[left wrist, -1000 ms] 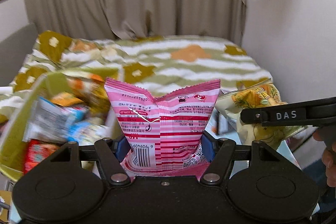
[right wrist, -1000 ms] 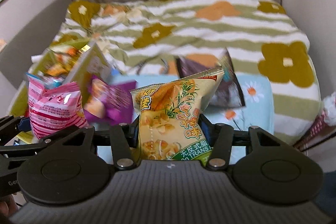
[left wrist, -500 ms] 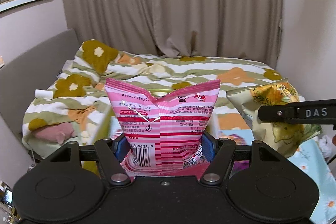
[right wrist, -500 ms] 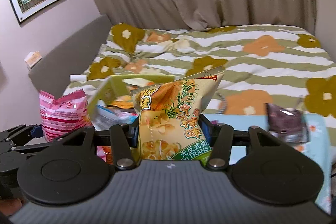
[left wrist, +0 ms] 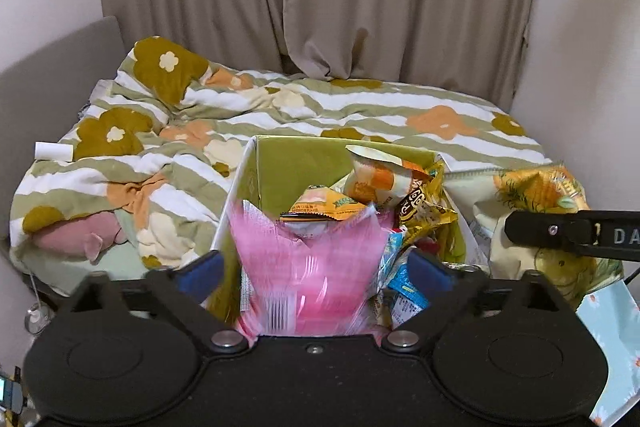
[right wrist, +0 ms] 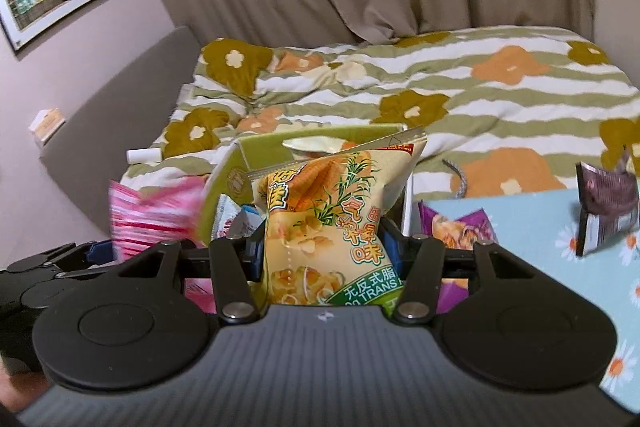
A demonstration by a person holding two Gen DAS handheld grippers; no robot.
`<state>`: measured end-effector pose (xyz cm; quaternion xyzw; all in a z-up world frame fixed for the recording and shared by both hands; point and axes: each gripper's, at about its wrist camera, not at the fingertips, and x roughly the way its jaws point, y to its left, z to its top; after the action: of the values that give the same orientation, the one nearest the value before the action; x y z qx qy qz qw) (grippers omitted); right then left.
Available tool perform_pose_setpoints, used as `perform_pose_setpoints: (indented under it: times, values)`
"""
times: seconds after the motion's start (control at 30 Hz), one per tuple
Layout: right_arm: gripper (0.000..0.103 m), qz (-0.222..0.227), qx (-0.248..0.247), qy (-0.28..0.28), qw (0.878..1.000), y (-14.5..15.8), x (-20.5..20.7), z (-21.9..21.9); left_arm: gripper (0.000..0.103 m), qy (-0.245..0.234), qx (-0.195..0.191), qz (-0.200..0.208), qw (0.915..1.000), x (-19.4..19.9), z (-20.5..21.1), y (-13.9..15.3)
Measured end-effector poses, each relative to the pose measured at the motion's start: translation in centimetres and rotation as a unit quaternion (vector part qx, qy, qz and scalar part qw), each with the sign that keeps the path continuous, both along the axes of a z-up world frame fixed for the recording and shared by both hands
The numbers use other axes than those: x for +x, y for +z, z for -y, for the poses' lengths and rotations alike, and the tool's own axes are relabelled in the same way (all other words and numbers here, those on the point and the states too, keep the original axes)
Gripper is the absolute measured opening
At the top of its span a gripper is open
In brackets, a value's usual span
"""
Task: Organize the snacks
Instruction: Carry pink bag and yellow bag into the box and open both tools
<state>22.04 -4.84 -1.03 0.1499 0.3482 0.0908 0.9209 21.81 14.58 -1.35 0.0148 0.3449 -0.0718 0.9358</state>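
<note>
My left gripper (left wrist: 314,261) is over the open green box (left wrist: 296,163), which holds several snack packets. Its jaws are opening, and the blue pads (left wrist: 200,269) stand clear of the pink striped snack bag (left wrist: 312,291). That bag is blurred between them, at the box's near edge. My right gripper (right wrist: 324,251) is shut on a yellow corn snack bag (right wrist: 332,211), held upright just right of the box (right wrist: 260,151). The pink bag (right wrist: 152,215) shows at the left of the right wrist view. The yellow bag (left wrist: 536,187) appears at the right of the left wrist view.
The box stands at the edge of a bed with a flowered, striped quilt (left wrist: 360,107). A light blue daisy cloth (right wrist: 540,219) at the right carries a purple packet (right wrist: 460,227) and a dark packet (right wrist: 608,207). Curtains and walls close off the back.
Both hands have swung left, bringing the green box straight ahead. My left jaws have spread off the pink bag, which now blurs downward. The right grip on the yellow bag is unchanged.
</note>
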Motion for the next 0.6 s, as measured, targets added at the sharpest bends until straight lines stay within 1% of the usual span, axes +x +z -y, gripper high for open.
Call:
perform_pose_setpoints:
  times: [0.07,0.27,0.4,0.47,0.6]
  values:
    - [0.068,-0.007,-0.002,-0.013,1.0,-0.4,-0.1,-0.5,0.103,-0.007,-0.007,0.0,1.0,-0.5,-0.5,-0.1]
    - [0.068,-0.016,-0.016,-0.028,0.999,-0.9,-0.5,-0.8,0.103,0.011,-0.026,-0.008,0.9996,-1.0,-2.3,0.1]
    - [0.068,-0.001,-0.021,-0.015,1.0,-0.6,-0.8,-1.3,0.103,0.031,-0.018,0.0,0.9994,-1.7,-2.8,0.7]
    - [0.068,0.003,-0.017,-0.001,1.0,-0.6,-0.2,-1.6,0.103,0.041,-0.014,0.004,0.9991,-2.0,-3.0,0.9]
    - [0.068,0.006,-0.012,0.02,1.0,-0.7,0.4,-2.7,0.103,0.051,0.004,0.008,0.9986,-2.2,-3.3,1.2]
